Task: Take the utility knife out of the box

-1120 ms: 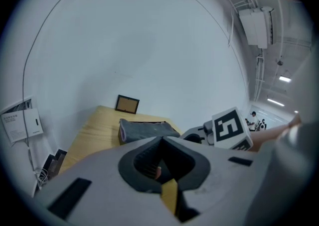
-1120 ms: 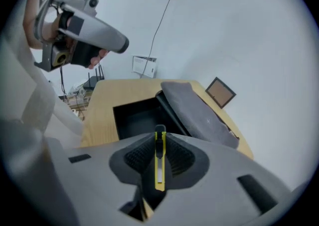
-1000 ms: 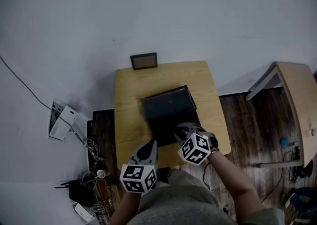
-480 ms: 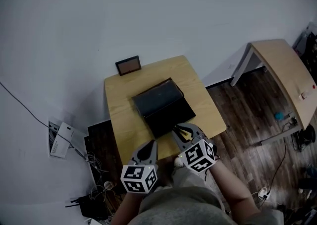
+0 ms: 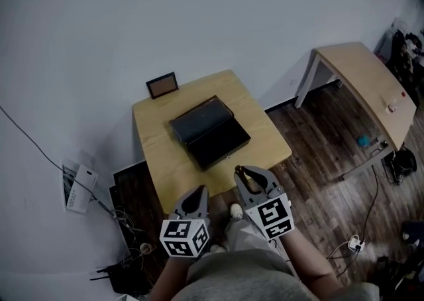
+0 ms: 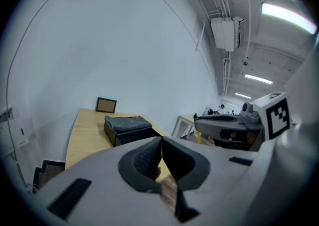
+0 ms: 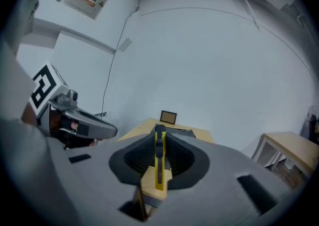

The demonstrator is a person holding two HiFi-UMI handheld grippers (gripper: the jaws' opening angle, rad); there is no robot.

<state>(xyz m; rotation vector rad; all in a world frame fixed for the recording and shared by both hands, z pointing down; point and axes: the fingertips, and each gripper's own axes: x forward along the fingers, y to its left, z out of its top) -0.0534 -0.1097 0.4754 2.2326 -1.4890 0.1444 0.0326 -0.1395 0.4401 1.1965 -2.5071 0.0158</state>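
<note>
Since the earlier frame both grippers have pulled back off the table [image 5: 154, 160] toward the person; the right gripper [image 5: 246, 172], which was down over the box [image 5: 209, 132], is now clear of it, hanging off the table's near edge over the wood floor. The right gripper's jaws are partly closed and clamped on the utility knife [image 7: 159, 163], so the knife is out of the box and in the air. It is a yellow body with a black slider strip, seen edge-on. Its long axis runs along the jaws, front end pointing away from the person toward the box and the small picture frame [image 7: 168, 117] against the wall, tail end sticking back toward the camera. The left gripper [image 5: 197, 193] sits just beside the right one, also off the table, with its jaws pressed together and nothing between them in the left gripper view [image 6: 160, 140]. The black box is in the middle of the tabletop, turned at an angle to the table edges, its lidded half toward the frame. The interior reads as flat black, so I can't make out any contents. A second light wood table [image 5: 371, 87] stands well apart to the right.
</note>
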